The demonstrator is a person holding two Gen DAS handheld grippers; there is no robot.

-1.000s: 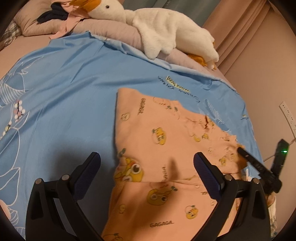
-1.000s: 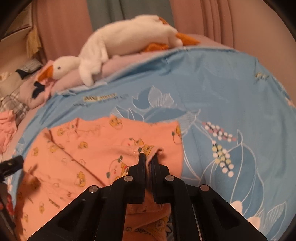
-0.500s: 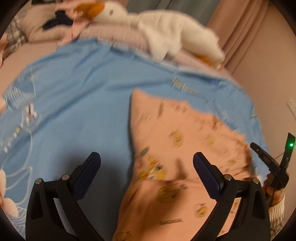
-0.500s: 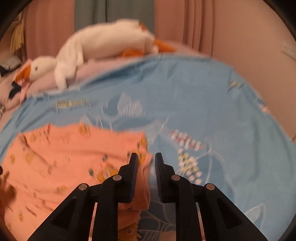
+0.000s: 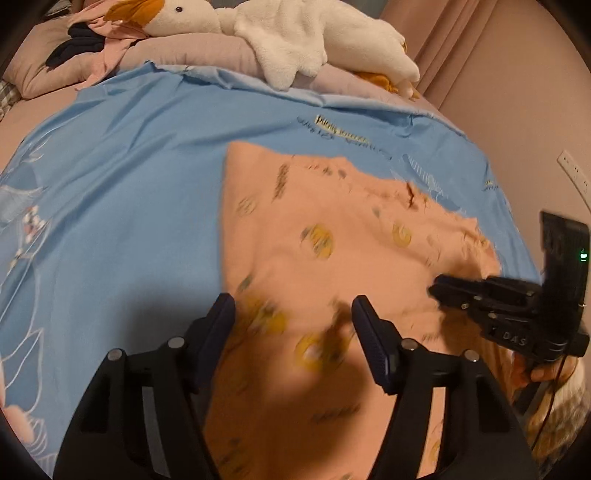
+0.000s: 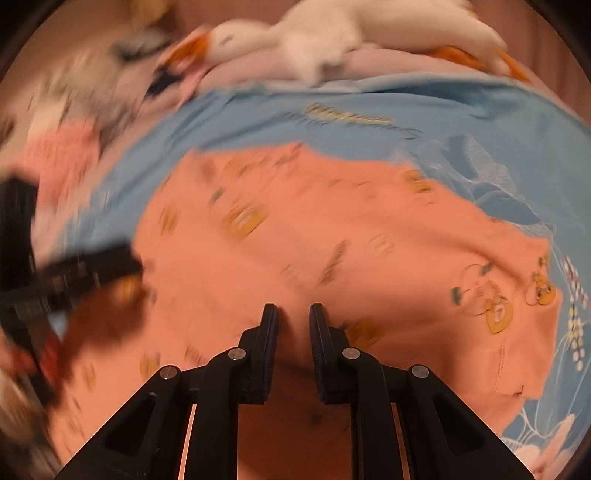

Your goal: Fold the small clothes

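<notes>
Orange garment [image 5: 332, 236] with a yellow cartoon print lies spread on the blue bedsheet [image 5: 129, 177], its far edge toward the pillows; print detail is smeared by motion blur in both views. Left gripper [image 5: 293, 321] hovers above the near part of the fabric with jaws spread wide and nothing between them. Right gripper [image 6: 293, 325] is over the garment's near middle, jaws parted by a narrow gap; no fabric is pinched between the pads, so it reads as released. From the left wrist view the right gripper appears at the garment's right edge, its tips close to the fabric; contact cannot be told. White plush goose [image 5: 295, 33] with an orange beak lies across the pink pillows [image 5: 199, 51] beyond the sheet. Small heap of dark and pink clothing [image 5: 85, 44] sits beside the goose's head.
</notes>
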